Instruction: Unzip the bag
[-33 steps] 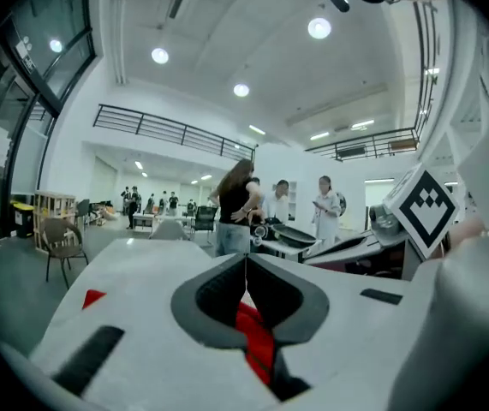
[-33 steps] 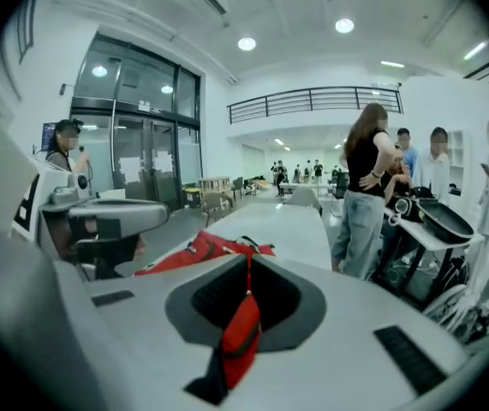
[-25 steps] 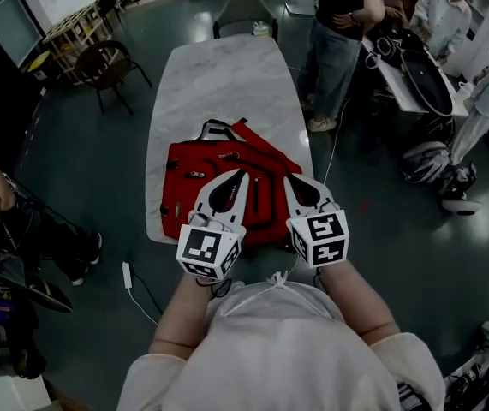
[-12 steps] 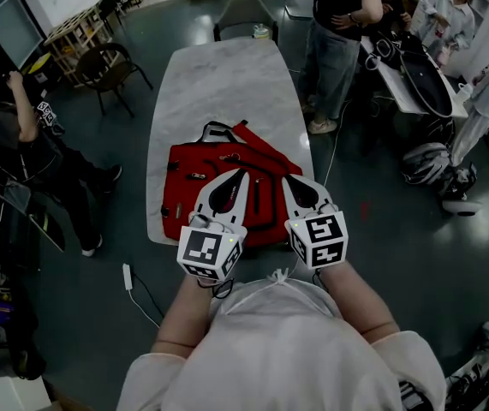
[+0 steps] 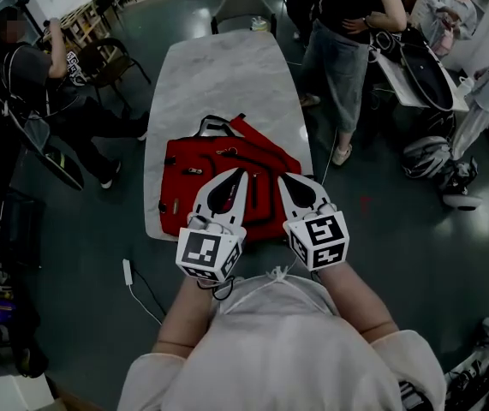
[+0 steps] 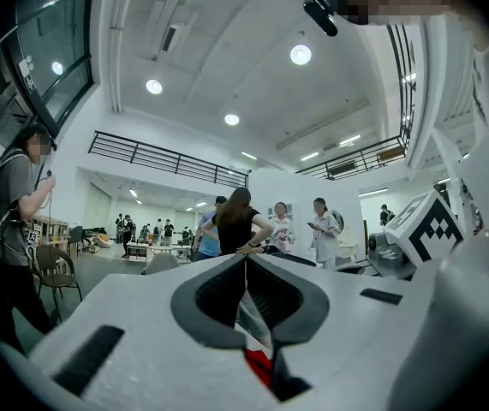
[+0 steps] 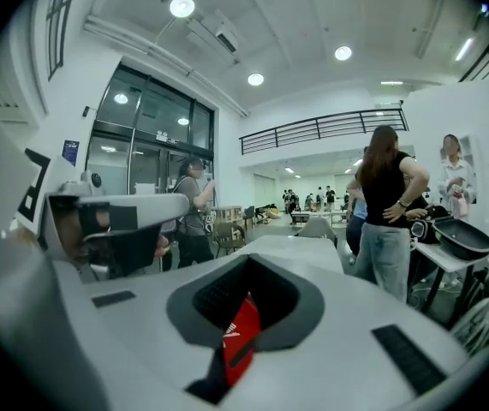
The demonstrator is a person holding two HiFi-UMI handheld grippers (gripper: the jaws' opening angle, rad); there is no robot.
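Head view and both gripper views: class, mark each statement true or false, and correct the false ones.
1. The red bag lies on the marble table. True.
2. The left tongs stand wide open. False: their tips are together, with nothing gripped.
3. The right tongs are shut. True.
4. The bag lies at the table's far end. False: it lies at the near end, under the tongs.

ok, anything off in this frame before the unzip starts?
Nothing damaged or spilled. The red backpack lies flat at the near end of the marble table, straps splayed on its far side. Only stray thing: a white power adapter with its cable on the floor by the table's near left corner.
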